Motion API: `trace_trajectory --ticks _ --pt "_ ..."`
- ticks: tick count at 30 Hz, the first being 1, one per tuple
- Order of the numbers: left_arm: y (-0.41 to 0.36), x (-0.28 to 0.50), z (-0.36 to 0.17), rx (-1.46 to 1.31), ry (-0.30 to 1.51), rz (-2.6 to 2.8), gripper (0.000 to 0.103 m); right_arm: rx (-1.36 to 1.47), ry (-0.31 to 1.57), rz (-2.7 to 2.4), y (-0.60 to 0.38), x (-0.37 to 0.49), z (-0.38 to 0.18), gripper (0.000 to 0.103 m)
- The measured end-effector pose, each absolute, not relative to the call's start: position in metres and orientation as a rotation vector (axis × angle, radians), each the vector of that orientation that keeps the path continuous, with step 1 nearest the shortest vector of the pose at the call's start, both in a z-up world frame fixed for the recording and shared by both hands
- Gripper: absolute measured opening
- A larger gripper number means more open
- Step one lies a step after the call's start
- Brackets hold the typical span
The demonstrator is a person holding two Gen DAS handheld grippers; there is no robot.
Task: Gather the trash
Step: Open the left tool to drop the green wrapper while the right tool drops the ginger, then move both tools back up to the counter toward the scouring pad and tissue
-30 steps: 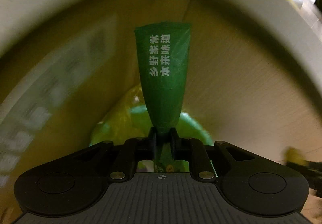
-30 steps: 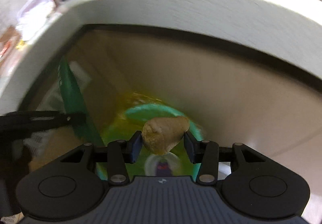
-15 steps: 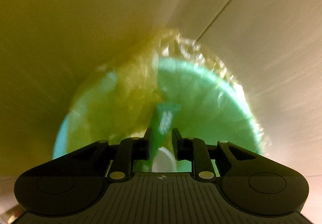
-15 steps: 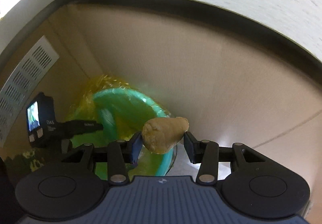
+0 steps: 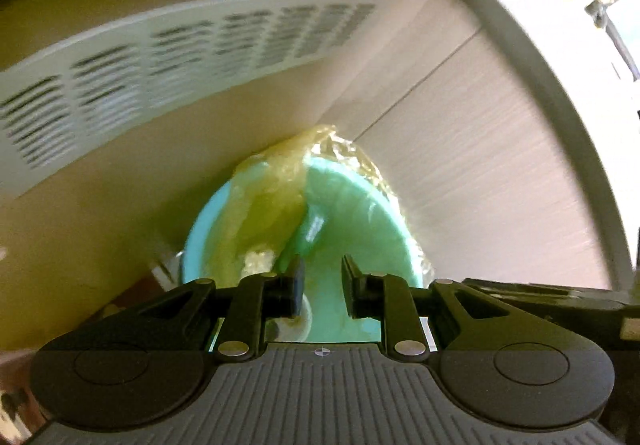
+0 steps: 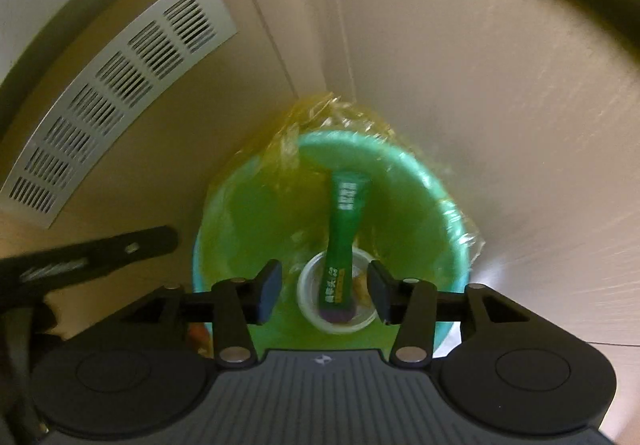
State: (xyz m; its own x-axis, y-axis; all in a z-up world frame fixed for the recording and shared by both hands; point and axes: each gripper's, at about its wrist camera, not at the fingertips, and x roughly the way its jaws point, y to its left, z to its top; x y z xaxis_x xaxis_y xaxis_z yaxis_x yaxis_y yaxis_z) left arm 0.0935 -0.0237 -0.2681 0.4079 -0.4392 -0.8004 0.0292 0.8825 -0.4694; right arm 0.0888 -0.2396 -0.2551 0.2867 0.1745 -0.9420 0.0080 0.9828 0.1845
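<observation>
Both grippers point steeply down over a round teal bin (image 6: pixel 436 205) that stands on the floor in a corner, between a pale cabinet face (image 6: pixel 500 65) and a panel carrying a white slotted vent grille (image 6: pixel 112 97). The bin is lined with a yellowish plastic bag (image 6: pixel 316 113) whose crinkled edge folds out over the far rim.

The right gripper (image 6: pixel 323 291) hangs directly above the bin's mouth. Its jaws have just been opening and now stand well apart with nothing between them; its blue pads (image 6: pixel 267 291) frame the view down into the bin. Below, at the bottom of the bin, sits a small clear plastic cup (image 6: pixel 310 299), and a long green wrapper (image 6: pixel 342 229) with white printing lies across it, one end in the cup, the other leaning up toward the bin's far wall. A tan lump shows at the cup's right edge, too small to make out clearly.

The left gripper (image 5: pixel 321 283) is tilted less steeply and sits off to the side of the bin; from the right wrist view it shows as a black bar (image 6: pixel 100 251) at the left, outside the rim. Its jaws stand parted and empty. Through them the bin's teal interior (image 5: pixel 360 213) and the green wrapper (image 5: pixel 310 231) appear, blurred. A pale counter edge (image 5: pixel 532 65) arcs overhead.
</observation>
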Motion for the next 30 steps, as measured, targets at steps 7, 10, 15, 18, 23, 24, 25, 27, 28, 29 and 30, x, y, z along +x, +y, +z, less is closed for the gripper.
trace_trajectory --ticks 7,10,15,18,23,24,25,27,28,29,30 --pt "-0.008 0.077 -0.234 -0.442 1.081 -0.299 0.023 0.162 1.266 0.076 -0.252 0.080 -0.230 0.048" --pt "-0.007 0.075 -0.203 -0.435 1.018 -0.338 0.023 0.224 1.233 0.074 -0.259 0.083 -0.207 0.048" --pt "0.017 0.070 -0.136 -0.411 0.885 -0.314 0.023 0.294 1.123 0.153 -0.240 0.105 -0.161 0.049" --pt "0.042 0.072 -0.097 -0.377 0.809 -0.217 0.023 0.295 1.048 0.264 -0.208 0.119 -0.129 0.049" --pt "0.084 0.101 -0.057 -0.309 0.747 0.029 0.023 0.148 0.867 0.431 -0.141 0.153 -0.072 0.052" --pt "0.092 0.104 -0.052 -0.308 0.732 0.041 0.023 0.118 0.837 0.441 -0.133 0.161 -0.065 0.053" --pt "0.100 0.109 -0.047 -0.302 0.706 0.049 0.023 0.087 0.805 0.446 -0.125 0.171 -0.057 0.053" --pt "0.110 0.118 -0.041 -0.268 0.663 0.070 0.023 0.034 0.745 0.453 -0.109 0.194 -0.044 0.062" --pt "0.113 0.127 -0.039 -0.235 0.641 0.088 0.023 0.008 0.717 0.448 -0.100 0.209 -0.038 0.066" --pt "0.116 0.133 -0.038 -0.208 0.628 0.101 0.023 -0.011 0.699 0.442 -0.093 0.221 -0.036 0.067" --pt "0.120 0.140 -0.037 -0.187 0.619 0.110 0.023 -0.030 0.686 0.437 -0.084 0.233 -0.034 0.067"
